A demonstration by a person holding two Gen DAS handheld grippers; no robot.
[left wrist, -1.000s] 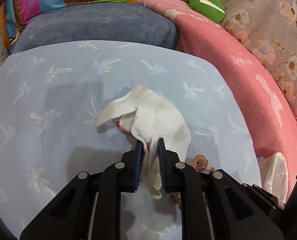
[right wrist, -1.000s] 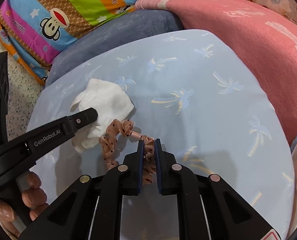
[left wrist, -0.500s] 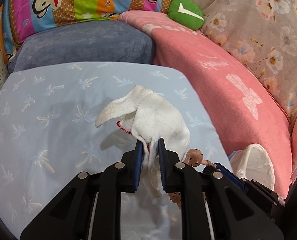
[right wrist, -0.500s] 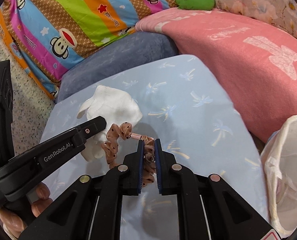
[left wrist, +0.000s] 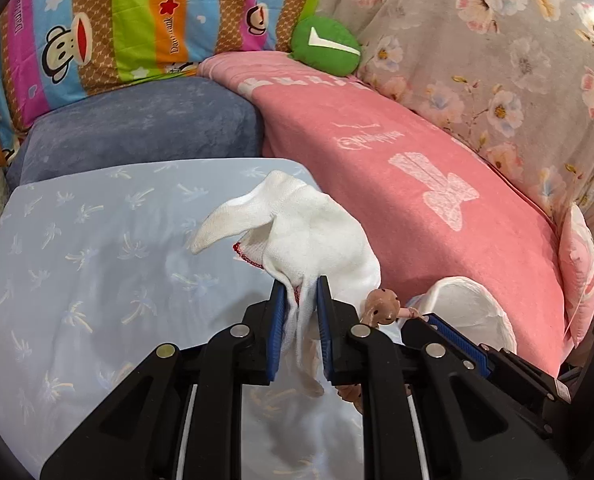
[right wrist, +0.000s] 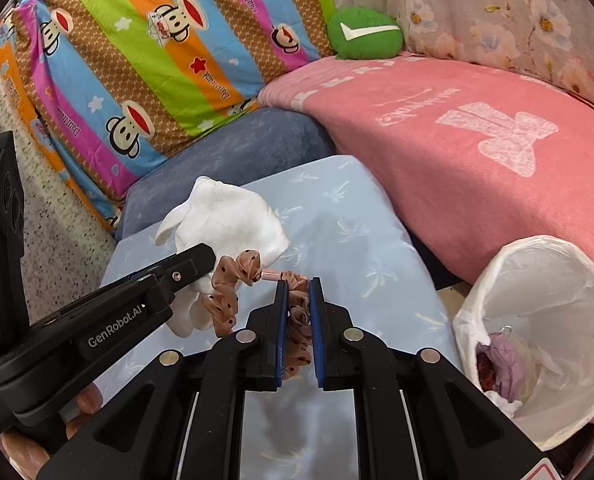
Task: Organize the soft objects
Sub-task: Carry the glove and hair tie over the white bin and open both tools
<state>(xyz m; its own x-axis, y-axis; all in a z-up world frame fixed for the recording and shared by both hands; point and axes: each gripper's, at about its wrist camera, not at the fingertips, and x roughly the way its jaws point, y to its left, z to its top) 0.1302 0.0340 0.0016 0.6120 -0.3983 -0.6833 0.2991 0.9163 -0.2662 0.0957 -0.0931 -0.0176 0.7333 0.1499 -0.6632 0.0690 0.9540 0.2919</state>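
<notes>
Left tongs clenched on white sock, lifted off the blue surface, long axis running up-left from the pads; right tongs clamped on brown scrunchie, trailing left toward the sock; lined bin at lower right of the right view, some cloth already inside, nearer the right tongs, so probably first drop there; compared with a second ago, both items raised higher, more pink blanket and bin in frame, grips unchanged.
</notes>
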